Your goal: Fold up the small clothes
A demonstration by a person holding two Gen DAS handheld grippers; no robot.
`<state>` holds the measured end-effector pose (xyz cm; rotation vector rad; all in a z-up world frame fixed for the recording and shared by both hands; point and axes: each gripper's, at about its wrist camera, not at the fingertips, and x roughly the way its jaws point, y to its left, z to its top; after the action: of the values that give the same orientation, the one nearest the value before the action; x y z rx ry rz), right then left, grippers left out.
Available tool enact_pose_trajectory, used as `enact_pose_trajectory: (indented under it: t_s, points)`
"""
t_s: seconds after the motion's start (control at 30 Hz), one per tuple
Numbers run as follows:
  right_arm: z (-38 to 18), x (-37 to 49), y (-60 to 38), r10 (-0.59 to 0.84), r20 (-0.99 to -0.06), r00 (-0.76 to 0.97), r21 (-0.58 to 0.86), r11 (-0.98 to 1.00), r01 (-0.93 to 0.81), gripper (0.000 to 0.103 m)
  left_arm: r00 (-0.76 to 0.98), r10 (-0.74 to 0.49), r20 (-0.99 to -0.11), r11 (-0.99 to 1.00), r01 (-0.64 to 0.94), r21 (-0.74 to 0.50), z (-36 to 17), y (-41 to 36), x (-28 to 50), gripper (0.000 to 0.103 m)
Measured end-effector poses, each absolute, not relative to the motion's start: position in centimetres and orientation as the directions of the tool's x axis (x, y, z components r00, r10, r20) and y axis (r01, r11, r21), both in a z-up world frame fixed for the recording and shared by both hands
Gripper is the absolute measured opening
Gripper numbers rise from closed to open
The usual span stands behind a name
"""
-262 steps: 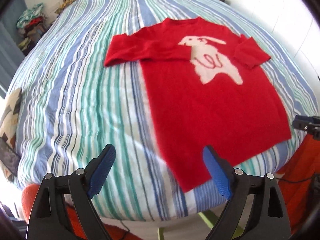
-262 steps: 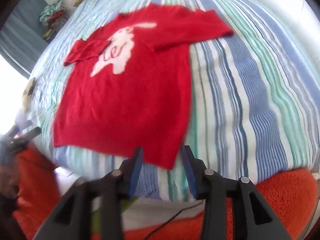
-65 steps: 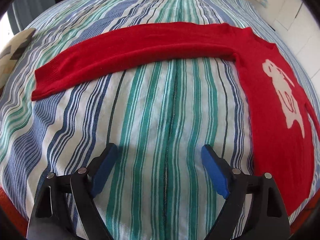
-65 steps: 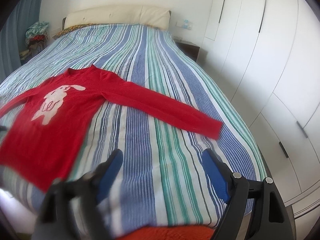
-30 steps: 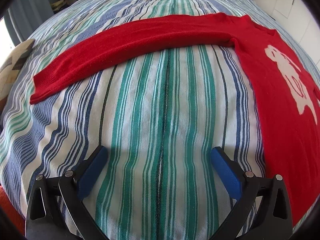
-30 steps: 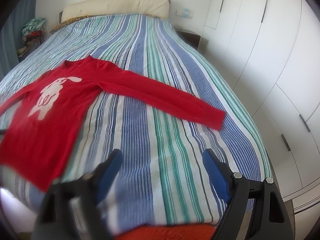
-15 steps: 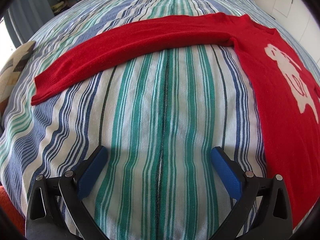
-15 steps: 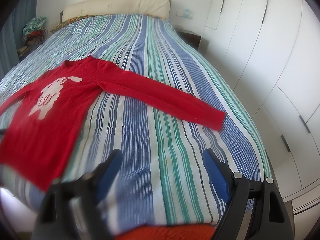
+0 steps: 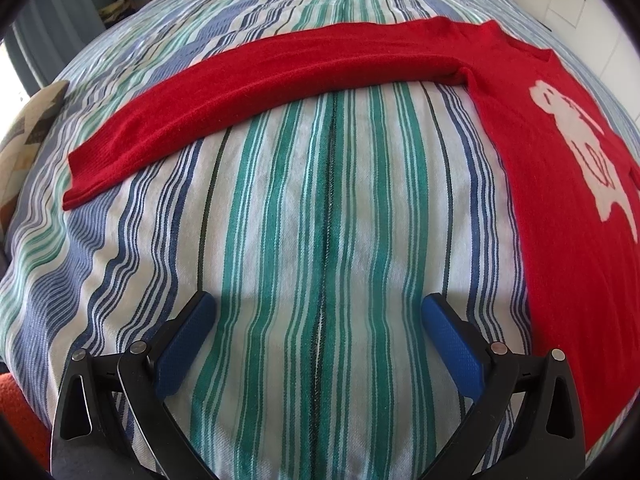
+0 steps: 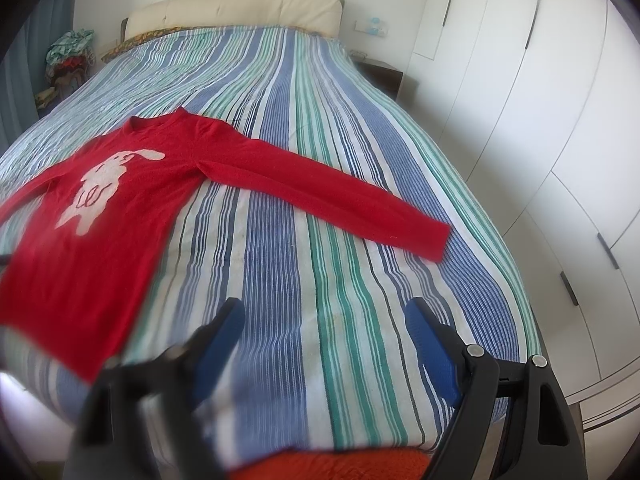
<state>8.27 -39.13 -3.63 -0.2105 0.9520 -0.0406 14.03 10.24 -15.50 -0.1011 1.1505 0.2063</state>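
Note:
A red sweater [image 10: 100,220] with a white rabbit on its front lies flat on the striped bedspread [image 10: 320,280], both sleeves spread out to the sides. In the left wrist view one long sleeve [image 9: 260,84] runs across the top, and the body [image 9: 560,200] fills the right edge. My left gripper [image 9: 318,312] hangs open over bare bedspread [image 9: 320,200], well short of that sleeve. My right gripper [image 10: 324,316] is open too, over the bed's near edge, with the other sleeve's cuff [image 10: 436,240] beyond it to the right. Neither gripper holds anything.
White wardrobe doors [image 10: 540,100] line the right side of the bed. A cream headboard [image 10: 240,8] stands at the far end, a pile of clothes [image 10: 68,56] at the far left. Orange fabric [image 10: 340,464] shows below the near bed edge. A patterned cushion [image 9: 28,132] lies left.
Between about two seconds ago and one second ago the left gripper's jaws widened. Over the last second nothing has visibly moved.

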Motion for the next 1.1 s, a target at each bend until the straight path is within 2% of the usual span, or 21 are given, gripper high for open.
enact_pose_trajectory:
  t_s: [1.1]
  points:
    - [-3.76,8.36,-39.11,-0.129,-0.805,0.579,-0.201,0.978,-0.062,0.082,0.384,0.102,-0.918,0.982,-0.187,0.03,-15.6,10.15,13.91,0.103]
